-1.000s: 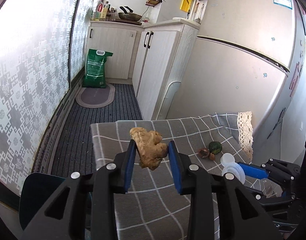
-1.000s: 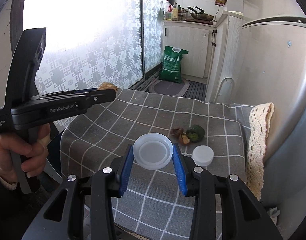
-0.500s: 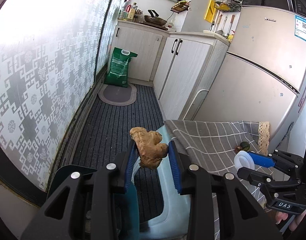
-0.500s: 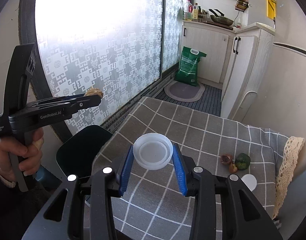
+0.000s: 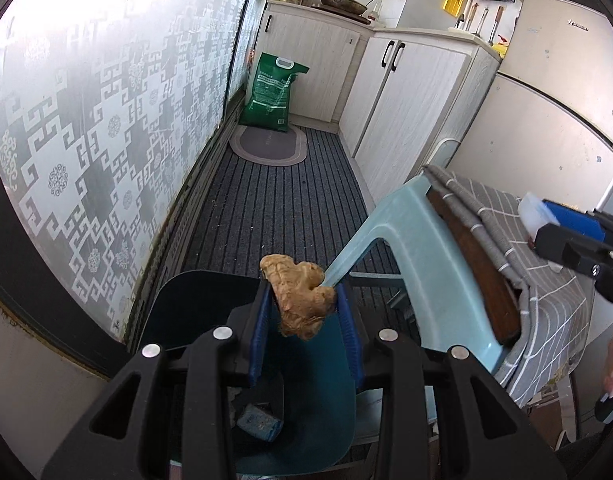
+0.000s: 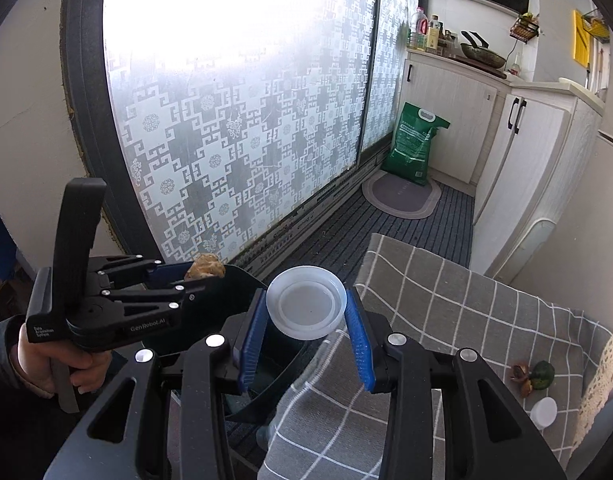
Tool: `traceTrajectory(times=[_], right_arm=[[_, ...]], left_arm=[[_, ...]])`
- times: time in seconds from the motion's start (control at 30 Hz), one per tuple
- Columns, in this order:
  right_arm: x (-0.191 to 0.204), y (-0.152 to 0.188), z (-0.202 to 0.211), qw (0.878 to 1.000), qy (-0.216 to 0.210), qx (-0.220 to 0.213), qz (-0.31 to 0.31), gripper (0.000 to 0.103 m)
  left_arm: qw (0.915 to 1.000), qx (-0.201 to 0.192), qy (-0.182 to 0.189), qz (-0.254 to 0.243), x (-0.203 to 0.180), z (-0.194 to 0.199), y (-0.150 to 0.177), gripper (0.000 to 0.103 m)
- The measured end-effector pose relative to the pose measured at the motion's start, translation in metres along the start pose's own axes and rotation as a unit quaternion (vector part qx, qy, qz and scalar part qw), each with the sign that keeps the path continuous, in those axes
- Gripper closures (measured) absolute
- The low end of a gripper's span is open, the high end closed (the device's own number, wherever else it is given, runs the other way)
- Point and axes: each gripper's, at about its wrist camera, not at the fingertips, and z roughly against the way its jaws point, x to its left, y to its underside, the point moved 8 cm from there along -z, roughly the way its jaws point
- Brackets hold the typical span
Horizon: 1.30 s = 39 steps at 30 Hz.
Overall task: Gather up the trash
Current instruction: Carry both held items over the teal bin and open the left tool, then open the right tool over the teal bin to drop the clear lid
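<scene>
Frosted patterned glass (image 6: pixel 234 120) runs along the narrow kitchen beside your checked tablecloth (image 6: pixel 466 320). Below you stands the dark teal bin (image 5: pixel 306 420), open. Your left gripper (image 5: pixel 304 322) is clenched on a ginger root (image 5: pixel 300 292) over that bin; your right gripper (image 6: pixel 306 334) clamps a white plastic lid (image 6: pixel 305 307) near the table's edge.

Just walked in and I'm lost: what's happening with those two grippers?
A person is clearing trash off a small table. The left gripper is shut on a piece of ginger, held above the dark teal bin. The right gripper grips a white plastic lid by the bin. A second lid and food scraps remain on the checked tablecloth.
</scene>
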Motion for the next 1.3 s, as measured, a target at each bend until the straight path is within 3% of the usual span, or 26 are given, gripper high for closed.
traceTrajectory(times=[0.3, 0.67, 0.73, 1.0, 1.3], right_arm=[[0.030, -0.001, -0.032, 0.999, -0.015, 0.042, 0.017, 0.063], [0.060, 0.002, -0.060, 0.996, -0.023, 0.079, 0.033, 0.063], [0.065, 0.002, -0.065, 0.995, -0.023, 0.087, 0.036, 0.063], [0.078, 0.019, -0.094, 0.989, -0.019, 0.135, 0.054, 0.063], [0.088, 0.047, -0.127, 0.980, -0.016, 0.187, 0.071, 0.064]], left_arm=[[0.9979, 0.053, -0.035, -0.010, 0.034, -0.022, 0.034, 0.068], [0.9907, 0.131, -0.033, -0.018, 0.052, -0.048, 0.072, 0.069], [0.9887, 0.143, -0.036, -0.027, 0.052, -0.052, 0.079, 0.064], [0.9895, 0.136, -0.040, -0.028, 0.062, -0.048, 0.081, 0.068], [0.9970, 0.071, -0.029, -0.005, 0.071, -0.020, 0.058, 0.081]])
